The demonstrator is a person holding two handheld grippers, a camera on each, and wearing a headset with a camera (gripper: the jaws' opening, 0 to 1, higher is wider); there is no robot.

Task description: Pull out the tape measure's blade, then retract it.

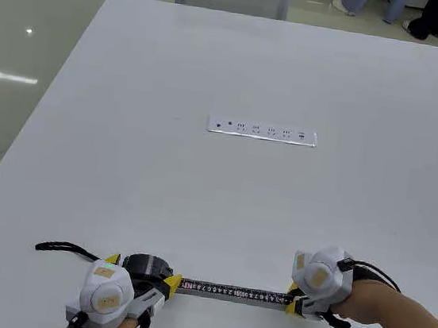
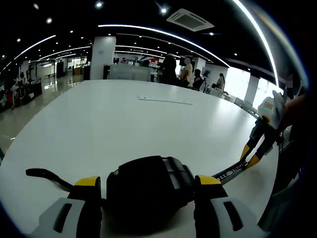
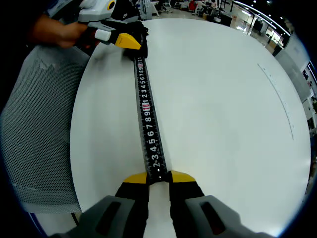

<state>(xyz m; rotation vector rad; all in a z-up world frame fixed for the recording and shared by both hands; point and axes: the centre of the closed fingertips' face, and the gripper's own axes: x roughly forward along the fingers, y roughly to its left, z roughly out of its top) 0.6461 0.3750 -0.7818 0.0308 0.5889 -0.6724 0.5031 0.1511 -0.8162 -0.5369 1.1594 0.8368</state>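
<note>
L gripper [image 1: 142,273] is sitting nearest, by the table's front edge, jaws clamping the black tape measure case [image 2: 148,191] from both sides. The case is resting on the table [image 1: 199,194], w/ its black strap [image 1: 65,248] trailing out to the left. From the case the blade [image 3: 146,109] is running straight to the right, on or just above the tabletop (can't tell which). R gripper [image 3: 158,177] is pinching its tip end, jaws closed on it w/ the low numbers right at the fingertips. So the blade's long axis is lying left-right across the person, approx parallel to the near edge. Its free end is pointing right, and the case is sitting to the left of R gripper, w/ a short run of blade btwn the two. Next move is prob. going along that same line: R gripper away from the case for more blade, or toward it to retract. Farther out, a white power strip [image 1: 261,131] is lying mid-table, well apart.
</note>
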